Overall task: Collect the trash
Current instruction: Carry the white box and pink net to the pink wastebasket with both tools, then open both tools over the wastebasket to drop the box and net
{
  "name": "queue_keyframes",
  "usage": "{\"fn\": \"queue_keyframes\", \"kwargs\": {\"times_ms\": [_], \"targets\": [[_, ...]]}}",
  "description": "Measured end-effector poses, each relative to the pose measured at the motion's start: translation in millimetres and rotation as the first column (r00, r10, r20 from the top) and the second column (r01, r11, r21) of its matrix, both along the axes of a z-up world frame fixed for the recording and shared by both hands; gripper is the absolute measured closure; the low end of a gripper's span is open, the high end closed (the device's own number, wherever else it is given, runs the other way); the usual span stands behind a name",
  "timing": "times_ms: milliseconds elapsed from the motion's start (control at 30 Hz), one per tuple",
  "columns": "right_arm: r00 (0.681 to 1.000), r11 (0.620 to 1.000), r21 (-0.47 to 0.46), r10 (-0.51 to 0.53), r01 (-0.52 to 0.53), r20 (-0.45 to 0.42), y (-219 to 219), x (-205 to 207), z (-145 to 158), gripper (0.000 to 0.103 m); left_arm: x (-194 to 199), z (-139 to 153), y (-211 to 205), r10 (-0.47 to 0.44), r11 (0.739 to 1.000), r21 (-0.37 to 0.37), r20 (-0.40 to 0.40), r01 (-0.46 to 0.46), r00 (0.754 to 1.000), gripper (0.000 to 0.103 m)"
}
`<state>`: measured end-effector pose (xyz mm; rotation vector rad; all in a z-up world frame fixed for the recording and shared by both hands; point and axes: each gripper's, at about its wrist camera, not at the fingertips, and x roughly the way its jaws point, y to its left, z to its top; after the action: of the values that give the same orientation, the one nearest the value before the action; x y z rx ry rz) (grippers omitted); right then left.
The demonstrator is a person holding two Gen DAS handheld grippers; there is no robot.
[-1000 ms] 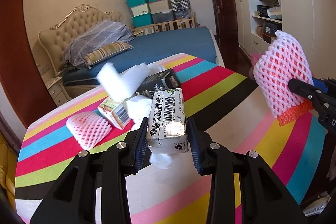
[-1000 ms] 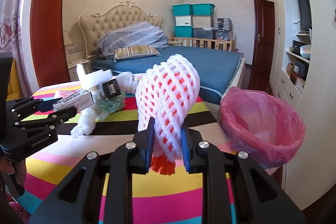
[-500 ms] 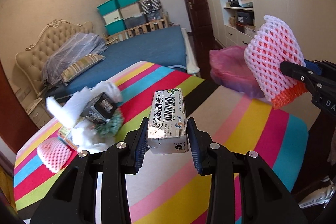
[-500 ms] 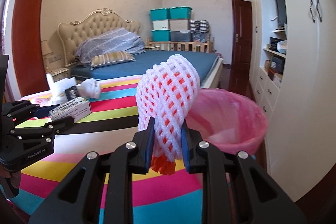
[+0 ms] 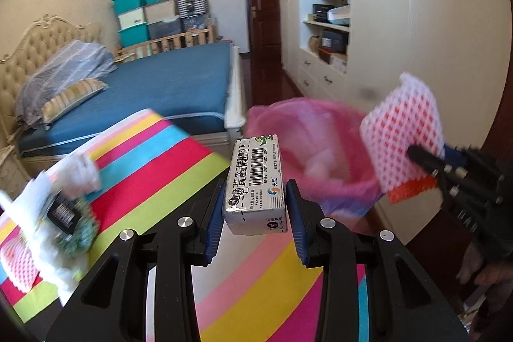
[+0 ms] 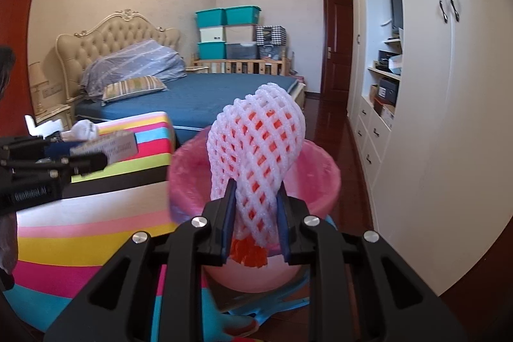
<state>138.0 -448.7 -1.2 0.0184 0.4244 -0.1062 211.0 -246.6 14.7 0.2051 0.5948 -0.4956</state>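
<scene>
My left gripper [image 5: 255, 204] is shut on a small white carton with a barcode [image 5: 255, 181], held above the striped table's right end. My right gripper [image 6: 255, 213] is shut on a white and orange foam fruit net [image 6: 256, 146], which hangs over the mouth of the pink-lined trash bin [image 6: 317, 178]. In the left wrist view the same net [image 5: 404, 133] and the right gripper [image 5: 426, 161] sit at the right, beside the bin [image 5: 298, 130]. The left gripper with its carton [image 6: 105, 146] shows at the left of the right wrist view.
More trash lies on the rainbow-striped tablecloth [image 5: 166, 169] at the left: a pink foam net [image 5: 16, 262], crumpled white paper [image 5: 80, 172] and a dark box [image 5: 62, 212]. A blue bed [image 6: 198, 92] stands behind, white wardrobes [image 6: 449, 117] to the right. A hand [image 5: 481, 262] holds the right gripper.
Both grippers have swung to the right, away from the trash pile and toward the pink bin. The net now hangs over the bin's mouth; the carton has neared the table's edge.
</scene>
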Motion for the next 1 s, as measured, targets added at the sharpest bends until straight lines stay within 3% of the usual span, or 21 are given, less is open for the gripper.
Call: {"fn": "queue_keyframes", "kwargs": {"times_ms": [300, 433, 467, 500, 533, 567, 767, 1000], "targets": [[1.000, 1.000, 0.023, -0.007, 0.007, 0.009, -28, 28, 3, 0.079, 42, 6, -55, -0.046, 0.996, -0.082, -0.052, 0.042, 0.998, 0.069], [1.000, 1.000, 0.025, -0.006, 0.006, 0.001, -31, 42, -3, 0.071, 59, 3, -69, -0.039, 0.992, -0.123, -0.056, 0.032, 0.998, 0.067], [1.000, 1.000, 0.030, 0.005, -0.005, -0.004, -32, 45, -6, 0.066, 63, 1, -71, -0.042, 0.990, -0.138, -0.058, 0.034, 0.997, 0.060], [1.000, 0.999, 0.038, 0.018, -0.017, -0.012, -33, 49, -9, 0.047, 67, -1, -72, -0.047, 0.988, -0.151, -0.061, 0.037, 0.997, 0.051], [1.000, 0.999, 0.038, 0.014, -0.013, -0.011, -34, 50, -12, 0.031, 69, -1, -68, -0.043, 0.987, -0.159, -0.061, 0.032, 0.997, 0.033], [1.000, 0.999, 0.035, 0.010, -0.009, -0.012, -34, 49, -14, 0.030, 70, -2, -67, -0.025, 0.987, -0.161, -0.054, 0.016, 0.998, 0.025], [1.000, 0.999, 0.038, 0.001, -0.001, -0.003, -34, 32, -19, 0.030, 54, -2, -34, 0.035, 0.992, -0.125, -0.009, -0.036, 0.999, 0.019], [0.999, 0.996, 0.067, 0.051, -0.052, 0.017, -6, 13, -12, 0.028, 7, -10, 17, 0.112, 0.993, 0.025, 0.066, -0.114, 0.991, 0.019]]}}
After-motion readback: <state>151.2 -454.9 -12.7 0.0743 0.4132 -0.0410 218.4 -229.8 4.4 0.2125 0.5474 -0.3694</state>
